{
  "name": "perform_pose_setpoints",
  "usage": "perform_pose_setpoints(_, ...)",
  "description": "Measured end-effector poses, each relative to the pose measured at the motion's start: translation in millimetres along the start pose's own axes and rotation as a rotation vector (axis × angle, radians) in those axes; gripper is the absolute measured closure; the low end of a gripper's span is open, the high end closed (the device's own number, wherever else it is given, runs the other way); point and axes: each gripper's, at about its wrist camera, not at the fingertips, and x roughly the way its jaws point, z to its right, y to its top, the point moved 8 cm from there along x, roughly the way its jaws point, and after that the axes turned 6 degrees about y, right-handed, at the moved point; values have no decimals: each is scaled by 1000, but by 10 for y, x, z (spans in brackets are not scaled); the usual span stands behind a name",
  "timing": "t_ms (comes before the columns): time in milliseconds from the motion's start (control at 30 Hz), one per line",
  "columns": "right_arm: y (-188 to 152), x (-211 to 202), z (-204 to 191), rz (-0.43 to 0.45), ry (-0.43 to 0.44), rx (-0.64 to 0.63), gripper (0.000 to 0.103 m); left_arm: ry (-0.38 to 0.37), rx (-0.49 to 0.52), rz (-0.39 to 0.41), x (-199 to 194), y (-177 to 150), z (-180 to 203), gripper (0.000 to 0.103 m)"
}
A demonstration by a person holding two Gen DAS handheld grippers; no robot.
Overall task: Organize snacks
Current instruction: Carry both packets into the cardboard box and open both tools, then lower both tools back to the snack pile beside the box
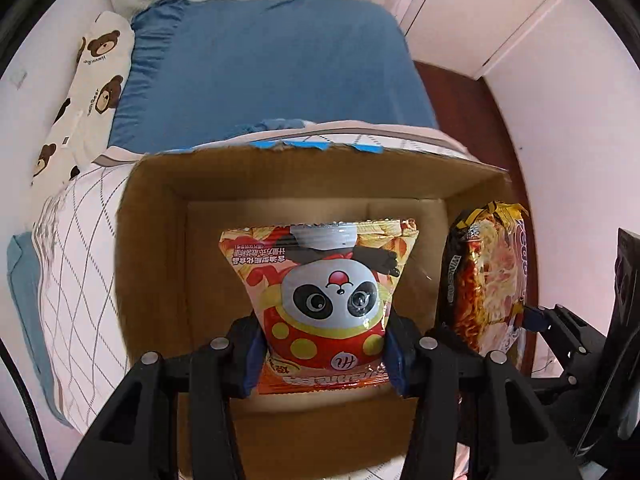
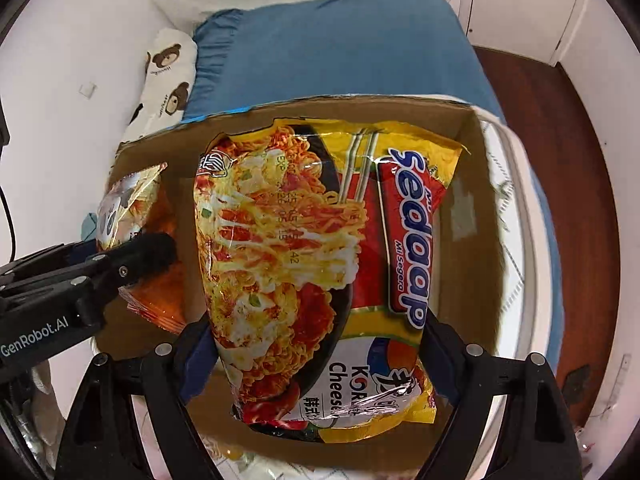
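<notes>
Two snack packs [image 1: 320,300] [image 2: 316,272] hang over open carton [image 1: 160,208].

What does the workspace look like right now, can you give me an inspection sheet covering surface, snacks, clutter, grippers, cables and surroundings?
Surface: bed with blue sheet and checked quilt.
Job's things: open cardboard box on the bed; panda snack bag; noodle packet.
Clutter: bear-print pillow.
Grippers: left gripper shut on the panda snack bag; right gripper shut on the noodle packet; both over the box.
Cables: black cable at the view's left edge.
Surroundings: white cupboard doors, dark wooden floor.
</notes>
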Motion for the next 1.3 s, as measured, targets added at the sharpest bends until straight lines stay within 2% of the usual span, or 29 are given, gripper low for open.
perform_pose_setpoints(33, 95, 113, -43, -12, 4, 7, 15, 5, 0, -10, 76, 39, -1, 57)
perform_pose_setpoints(100, 24, 191, -9, -36, 10, 19, 14, 24, -14, -40, 225, 85, -30, 57)
perform_pose_setpoints(167, 107, 269, 28, -61, 5, 18, 14, 23, -11, -59, 337, 106, -20, 56)
perform_pose_setpoints(233, 203, 413, 71, -64, -12, 10, 5, 26, -30, -76, 435, 98, -43, 53)
perform_pose_setpoints(267, 198, 425, 77, -61, -8, 9, 4, 9, -42, -84, 478, 101, -55, 40)
perform_pose_setpoints(300, 207, 428, 76, -61, 2, 8, 4, -7, -52, -91, 525, 106, -70, 18)
perform_pose_setpoints(367, 225, 407, 86, -56, -12, 4, 4, -10, -62, -89, 535, 135, -85, 11)
perform_pose_setpoints(567, 70, 209, 116, -4, -50, 32, 4, -13, -67, -20, 397, 88, -142, 11)
perform_pose_setpoints(700, -149, -61, 65, 69, -101, 31, 4, 48, -38, 77, 162, -67, -178, 11)
perform_pose_setpoints(1000, -590, -559, -214, 249, -173, -28, 4, 119, -11, 315, -441, -562, -167, 11)
perform_pose_setpoints(1133, -813, -836, -343, 332, -171, -53, 4, 115, -12, 382, -740, -816, -146, 11)
perform_pose_setpoints(1167, -843, -898, -396, 374, -140, -32, 4, 116, -10, 396, -808, -872, -140, 11)
perform_pose_setpoints(1300, -1056, -1181, -499, 441, -115, -35, 4, 102, -7, 450, -1087, -1117, -81, 11)
